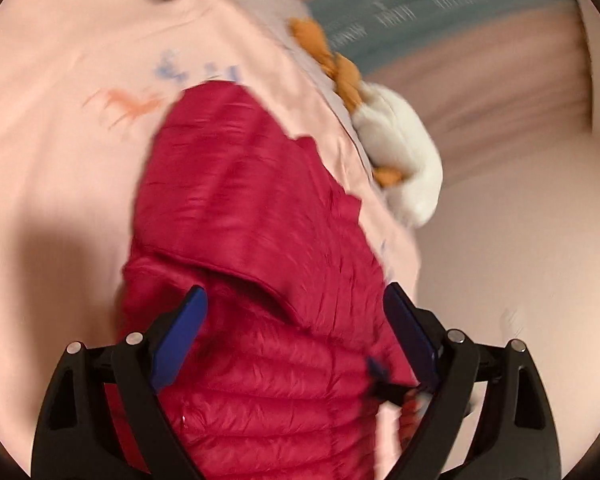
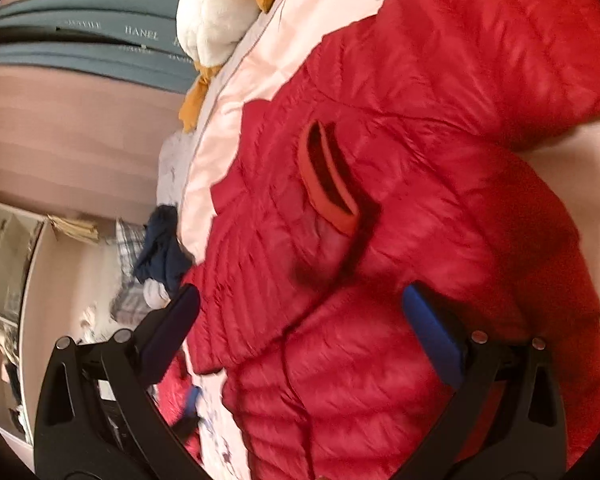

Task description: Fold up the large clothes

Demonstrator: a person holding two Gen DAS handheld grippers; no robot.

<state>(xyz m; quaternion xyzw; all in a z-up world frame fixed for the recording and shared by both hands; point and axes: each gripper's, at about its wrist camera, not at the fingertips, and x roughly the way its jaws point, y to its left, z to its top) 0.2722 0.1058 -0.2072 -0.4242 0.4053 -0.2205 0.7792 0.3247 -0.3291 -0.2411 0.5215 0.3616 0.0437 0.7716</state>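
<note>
While both tongs (image 1: 296, 312) (image 2: 300, 308) gape empty: one red jacket (image 1: 240, 200), one plush toy (image 1: 396, 140).

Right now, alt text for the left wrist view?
A red quilted puffer jacket lies on a pink printed bedsheet, with the open left claw over it, pads clear of the fabric. A white and orange plush toy sits beyond; the picture is motion-blurred.

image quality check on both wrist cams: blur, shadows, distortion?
Left wrist view: heavy motion blur, worst on the plush toy and background; a soft shadow lies on the pink bedsheet at left; fisheye vignette in the corners. Right wrist view: sharper, with quilting on the red puffer jacket readable; mild blur at the edges, warm colour cast, and the same fisheye bending of the background.
</note>
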